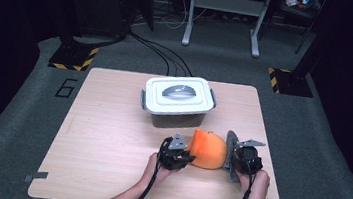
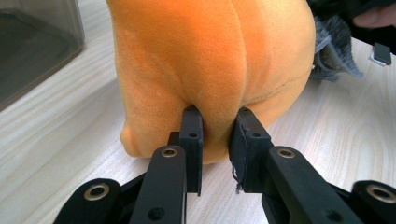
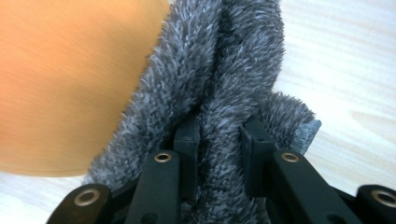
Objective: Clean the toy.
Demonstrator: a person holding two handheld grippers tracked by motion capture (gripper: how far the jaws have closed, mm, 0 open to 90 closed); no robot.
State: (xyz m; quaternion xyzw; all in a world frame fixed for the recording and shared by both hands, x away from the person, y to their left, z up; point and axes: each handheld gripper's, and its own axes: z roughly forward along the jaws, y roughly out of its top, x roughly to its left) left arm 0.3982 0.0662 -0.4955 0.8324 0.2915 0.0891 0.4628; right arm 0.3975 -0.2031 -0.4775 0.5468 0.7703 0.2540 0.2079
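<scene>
The orange plush point(image 1: 208, 150) lies on the tabletop point(image 1: 110, 137), near the front edge and right of centre, between the two hand-held grippers. A grey fuzzy part point(image 1: 230, 148) adjoins its right side. In the high view, orange body and grey part together run left to right, roughly parallel to the front edge; the grey strip itself runs front to back. Which end is the head cannot be told.

The left hand-held gripper point(image 2: 215, 135) stands at the plush's left side. Its jaws are narrow, pinching a fold of the orange fabric between them low on the body.

The right hand-held gripper point(image 3: 218, 140) stands at the right side. Its jaws are narrow, clamped on a fold of the grey fuzzy part point(image 3: 219, 74), with the orange body point(image 3: 70, 84) just beside it.

A lidded box point(image 1: 178, 100) sits behind the plush, near but apart from it.
</scene>
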